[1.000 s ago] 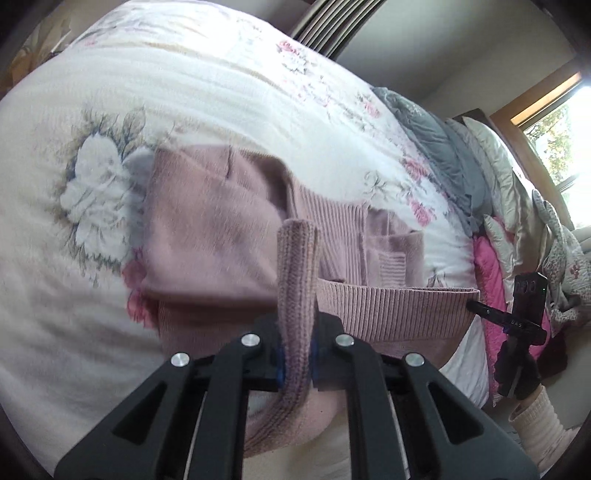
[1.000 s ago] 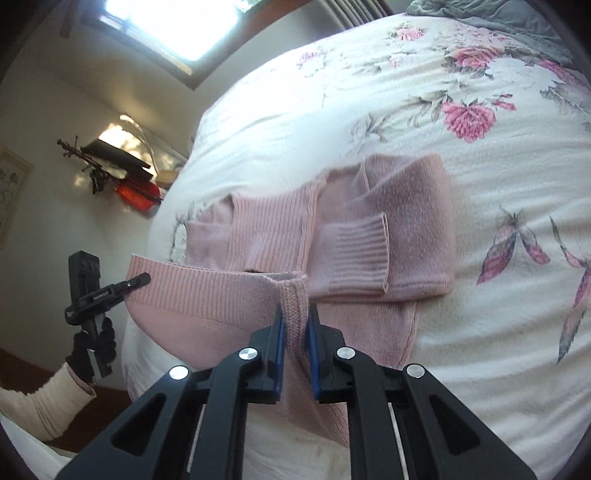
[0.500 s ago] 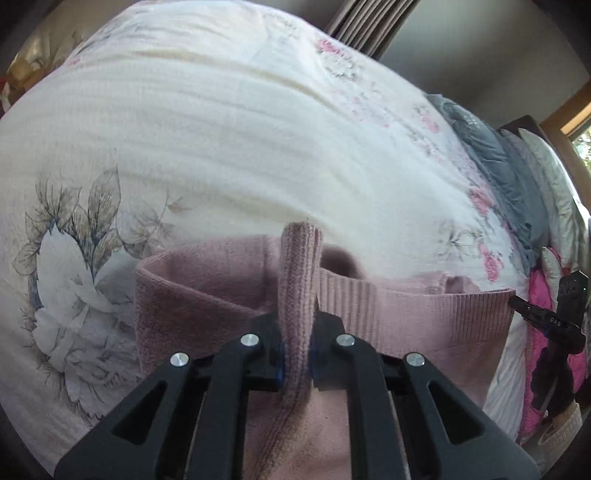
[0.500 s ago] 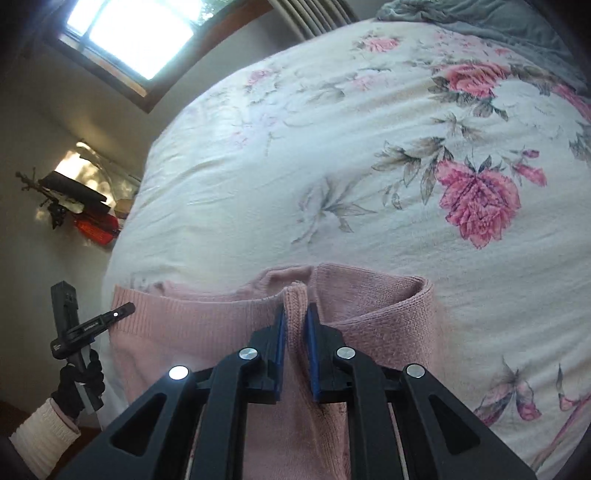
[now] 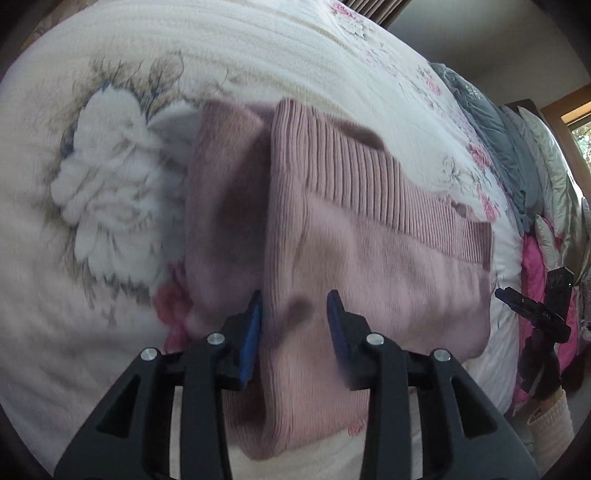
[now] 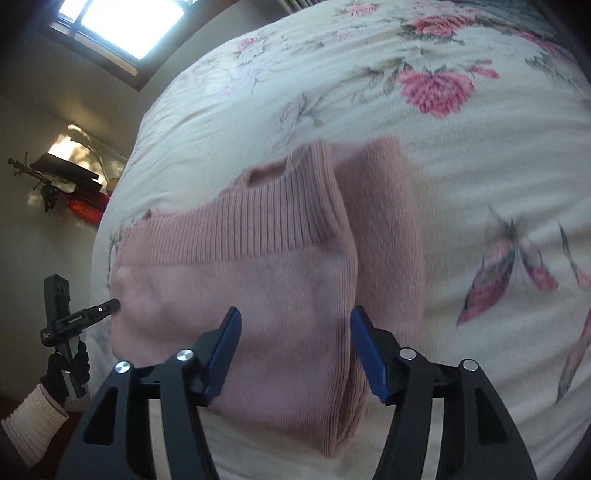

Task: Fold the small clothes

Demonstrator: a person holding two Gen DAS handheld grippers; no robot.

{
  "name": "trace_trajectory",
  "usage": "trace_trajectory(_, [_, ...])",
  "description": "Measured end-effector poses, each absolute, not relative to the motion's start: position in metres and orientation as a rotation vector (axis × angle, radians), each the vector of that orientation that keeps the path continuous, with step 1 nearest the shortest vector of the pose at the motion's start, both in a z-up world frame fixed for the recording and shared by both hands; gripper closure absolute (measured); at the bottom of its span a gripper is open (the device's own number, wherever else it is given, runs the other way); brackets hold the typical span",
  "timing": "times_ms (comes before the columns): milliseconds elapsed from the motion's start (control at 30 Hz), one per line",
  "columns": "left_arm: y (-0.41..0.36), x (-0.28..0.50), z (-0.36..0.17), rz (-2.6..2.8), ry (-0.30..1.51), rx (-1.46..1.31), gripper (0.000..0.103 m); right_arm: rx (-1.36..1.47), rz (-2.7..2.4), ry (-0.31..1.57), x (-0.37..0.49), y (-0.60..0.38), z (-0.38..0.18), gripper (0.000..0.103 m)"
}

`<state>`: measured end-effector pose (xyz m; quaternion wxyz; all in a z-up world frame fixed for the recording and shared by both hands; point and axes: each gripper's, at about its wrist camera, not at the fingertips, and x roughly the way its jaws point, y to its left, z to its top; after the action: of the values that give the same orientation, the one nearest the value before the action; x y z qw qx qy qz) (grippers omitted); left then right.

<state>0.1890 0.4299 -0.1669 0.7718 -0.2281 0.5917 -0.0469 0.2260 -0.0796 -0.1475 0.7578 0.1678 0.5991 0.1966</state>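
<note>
The folded pink sweater (image 5: 369, 258) lies on the floral bedspread (image 5: 110, 184). The left gripper (image 5: 295, 321) has its jaws spread over the near edge. The right gripper (image 6: 295, 332) also has its jaws spread.

Home bedroom: floral bedspread (image 6: 424, 155), pillows (image 5: 550, 177), window (image 6: 122, 22).

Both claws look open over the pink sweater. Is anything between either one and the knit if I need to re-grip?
Nothing visible. The left claw and right claw are both open with the folded pink sweater directly beneath on the floral bedspread. No other object lies on it.
</note>
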Motion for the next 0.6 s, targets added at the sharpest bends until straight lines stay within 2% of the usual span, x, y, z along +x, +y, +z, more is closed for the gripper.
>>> trace_trajectory(200, [0.408, 0.139, -0.186, -0.077, 1.318, -0.502, 0.071, 0.378, 0.416, 1.441, 0.168, -0.076, -0.181, 0.038])
trace_trajectory(233, [0.407, 0.135, -0.187, -0.064, 1.314, -0.51, 0.075, 0.376, 0.415, 1.453, 0.163, -0.074, -0.185, 0.041])
trace_trajectory(267, [0.406, 0.135, -0.188, -0.052, 1.309, -0.52, 0.077, 0.377, 0.412, 1.458, 0.16, -0.073, -0.188, 0.05])
trace_trajectory(333, [0.407, 0.136, -0.187, -0.035, 1.308, -0.526, 0.083, 0.385, 0.396, 1.457, 0.159, -0.072, -0.19, 0.062])
trace_trajectory(367, [0.406, 0.138, -0.185, -0.03, 1.31, -0.523, 0.089, 0.392, 0.391, 1.457, 0.16, -0.072, -0.19, 0.075])
trace_trajectory(433, [0.406, 0.14, -0.178, -0.037, 1.308, -0.514, 0.094, 0.398, 0.375, 1.456, 0.163, -0.075, -0.187, 0.094])
trace_trajectory(600, [0.406, 0.14, -0.169, -0.036, 1.329, -0.427, 0.095, 0.315, 0.376, 1.477, 0.163, -0.08, -0.178, 0.095])
